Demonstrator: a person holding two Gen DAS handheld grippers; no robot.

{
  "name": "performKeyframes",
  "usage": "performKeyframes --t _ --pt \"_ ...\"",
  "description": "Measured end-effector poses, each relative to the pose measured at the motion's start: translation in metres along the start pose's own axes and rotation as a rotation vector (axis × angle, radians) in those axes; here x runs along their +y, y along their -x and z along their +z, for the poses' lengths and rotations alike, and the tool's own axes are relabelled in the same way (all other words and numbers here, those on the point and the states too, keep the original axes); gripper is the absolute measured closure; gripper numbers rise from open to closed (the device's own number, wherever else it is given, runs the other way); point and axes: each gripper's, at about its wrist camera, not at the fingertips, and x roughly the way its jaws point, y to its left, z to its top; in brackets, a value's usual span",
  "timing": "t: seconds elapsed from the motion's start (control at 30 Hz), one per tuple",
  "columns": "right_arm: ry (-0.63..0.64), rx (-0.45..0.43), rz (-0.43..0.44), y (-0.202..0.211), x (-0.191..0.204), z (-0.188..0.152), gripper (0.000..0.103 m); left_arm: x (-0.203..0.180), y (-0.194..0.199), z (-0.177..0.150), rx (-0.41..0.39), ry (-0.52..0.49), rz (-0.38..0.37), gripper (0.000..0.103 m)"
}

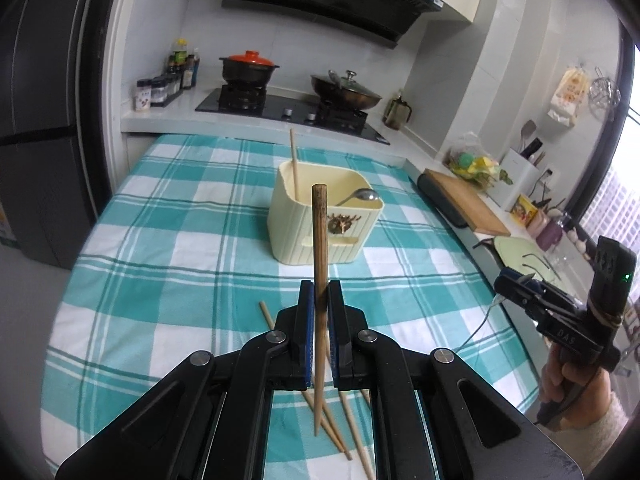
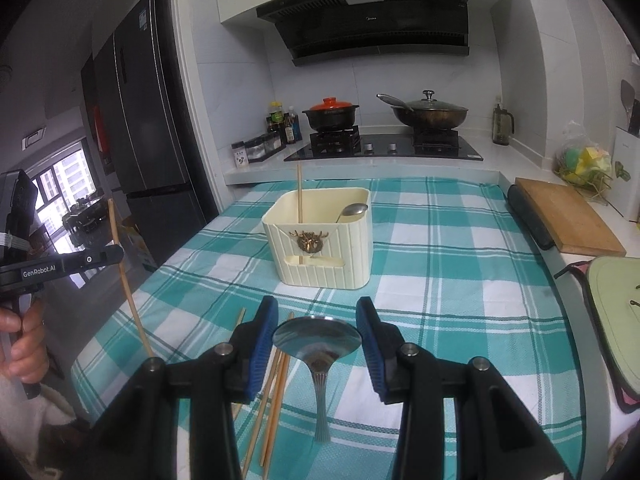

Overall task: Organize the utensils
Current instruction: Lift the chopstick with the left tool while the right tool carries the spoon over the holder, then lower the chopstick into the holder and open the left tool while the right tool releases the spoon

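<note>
Glossy metal spoon [image 2: 317, 339] — matt wooden chopstick [image 1: 320, 280], ribbed plastic holder [image 2: 320, 248], woven cloth [image 2: 440, 300].

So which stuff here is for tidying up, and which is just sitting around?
For the job:
- chopstick in the left claw
- spoon in the right claw
- cream utensil holder
- loose chopsticks on the cloth

Just sitting around:
- red-lidded pot
- wok
- cutting board

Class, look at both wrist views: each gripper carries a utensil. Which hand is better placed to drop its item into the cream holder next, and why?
Probably the left. The left gripper clamps a chopstick upright, ready to drop into the holder. The right gripper's spoon lies flat and needs tilting.
</note>
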Motion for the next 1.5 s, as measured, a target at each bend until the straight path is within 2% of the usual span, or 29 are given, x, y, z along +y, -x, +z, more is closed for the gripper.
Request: performKeyframes --t 0.13,0.27,0.43,0.57,0.73,0.8,0.87,1.07,1.27,1.33,1.4,1.47,1.5 --pt "0.006 -0.002 0.007 -0.001 0.000 0.017 0.062 -0.001 0.000 0.018 -0.007 0.004 -0.014 0.098" --pt "0.028 -0.023 0.019 -0.005 0.003 0.049 0.062 -0.006 0.001 0.055 -0.034 -0.010 -0.032 0.098" --pt "0.053 -0.084 0.033 -0.021 0.007 0.112 0.062 -0.020 0.000 0.123 -0.131 -0.056 -0.014 0.098" --pt "0.033 -0.146 0.041 -0.044 0.007 0.165 0.062 -0.026 -0.016 0.174 -0.226 -0.065 0.009 0.098" --pt "0.024 -0.224 0.032 -0.087 0.006 0.205 0.062 -0.026 -0.062 0.206 -0.299 -0.063 0.066 0.098" --pt "0.014 -0.230 0.034 -0.109 0.003 0.209 0.062 -0.021 -0.089 0.209 -0.280 -0.048 0.084 0.098" --pt "0.004 -0.208 0.032 -0.135 -0.001 0.208 0.062 -0.015 -0.119 0.207 -0.229 -0.032 0.095 0.098" --pt "-0.052 0.000 0.042 -0.211 -0.016 0.180 0.062 0.008 -0.192 0.182 -0.054 0.013 0.110 0.098" --pt "-0.074 0.131 0.029 -0.258 -0.022 0.156 0.062 0.013 -0.225 0.163 0.062 0.025 0.118 0.097" --pt "-0.092 0.163 0.018 -0.266 -0.024 0.154 0.061 0.013 -0.220 0.161 0.080 0.033 0.118 0.089" --pt "-0.093 0.158 -0.002 -0.261 -0.023 0.159 0.061 0.013 -0.199 0.160 0.071 0.031 0.108 0.061" --pt "-0.097 0.125 0.017 -0.243 -0.022 0.164 0.060 0.011 -0.168 0.158 0.036 0.002 0.117 0.045" --pt "-0.088 0.106 0.025 -0.228 -0.019 0.167 0.060 0.010 -0.151 0.156 0.023 -0.021 0.128 0.041"
